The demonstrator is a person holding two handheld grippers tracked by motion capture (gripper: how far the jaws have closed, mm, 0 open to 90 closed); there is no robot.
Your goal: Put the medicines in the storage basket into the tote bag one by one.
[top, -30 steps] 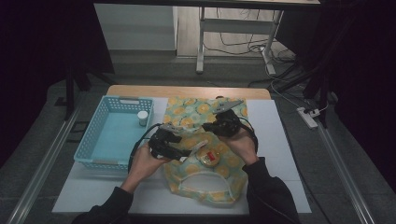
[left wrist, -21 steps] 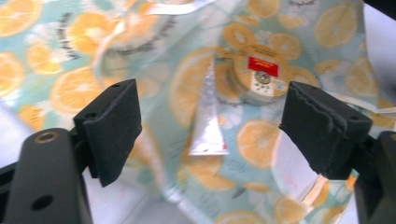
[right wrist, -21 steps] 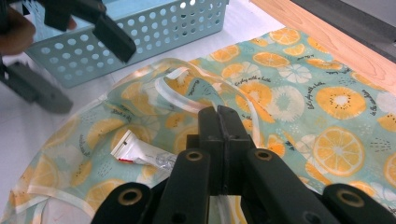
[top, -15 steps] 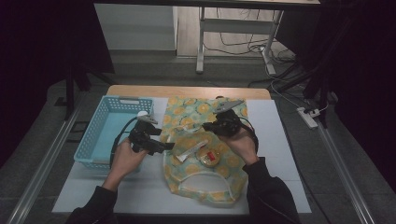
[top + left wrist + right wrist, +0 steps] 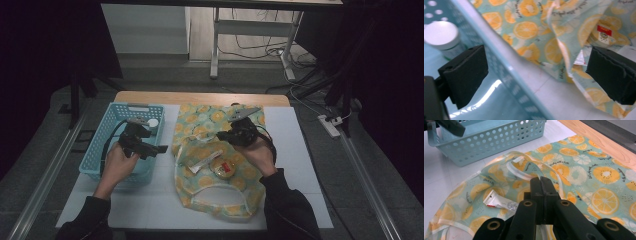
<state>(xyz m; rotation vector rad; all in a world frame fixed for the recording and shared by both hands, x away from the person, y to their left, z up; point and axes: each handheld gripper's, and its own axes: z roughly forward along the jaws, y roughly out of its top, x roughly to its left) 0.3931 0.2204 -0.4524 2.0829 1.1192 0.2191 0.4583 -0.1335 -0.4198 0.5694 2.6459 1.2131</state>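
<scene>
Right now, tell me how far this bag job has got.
Done: a tube and a round tin lie inside the bag. In hand: the right gripper is shut on the bag, lifting its rim; the left gripper hangs open at the basket. Probably left: the white-lidded jar in the basket.

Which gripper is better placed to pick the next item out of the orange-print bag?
Left. The left gripper is open and empty over the basket rim, facing the bag. The right gripper is shut on the bag's strap, holding it open.
</scene>
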